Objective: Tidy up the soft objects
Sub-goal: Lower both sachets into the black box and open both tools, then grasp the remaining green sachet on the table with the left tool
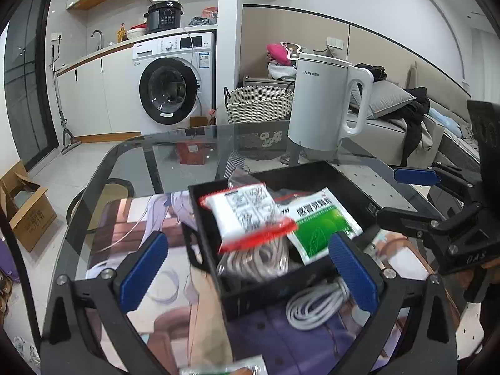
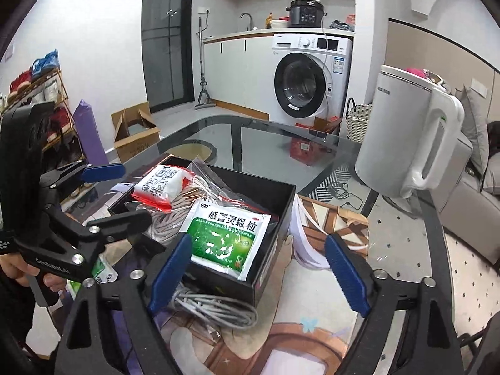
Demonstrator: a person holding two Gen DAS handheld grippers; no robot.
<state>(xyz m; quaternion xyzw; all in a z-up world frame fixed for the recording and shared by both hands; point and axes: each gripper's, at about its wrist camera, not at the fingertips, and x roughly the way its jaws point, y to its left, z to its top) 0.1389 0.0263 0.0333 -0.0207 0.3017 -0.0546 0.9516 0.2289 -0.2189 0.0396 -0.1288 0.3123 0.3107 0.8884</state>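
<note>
Plainly, both tools stand with jaws spread wide and nothing between the pads: the left gripper (image 1: 248,270) and the right gripper (image 2: 257,273) each hang over the near edge of the black tray (image 2: 275,234), apart from its contents. Inside the tray lie the green sachet (image 2: 226,239), propped against the near wall, and the red-edged white packet (image 1: 247,215), which sits high on a bagged rope bundle (image 1: 256,262). A grey cable coil (image 2: 215,307) rests on the printed mat (image 2: 312,318) just outside the tray, touching its near wall.

Risks, as judged from here: the white packet is perched on an uneven heap and looks blurred in the left view, so it may not be settled; a nudge could slide it over the rim. The sachet leans and could tip out likewise. Reaching for the coil with jaws this wide might catch the tray wall and drag the tray across the glass table (image 1: 162,156), toward the white kettle (image 1: 325,103).
</note>
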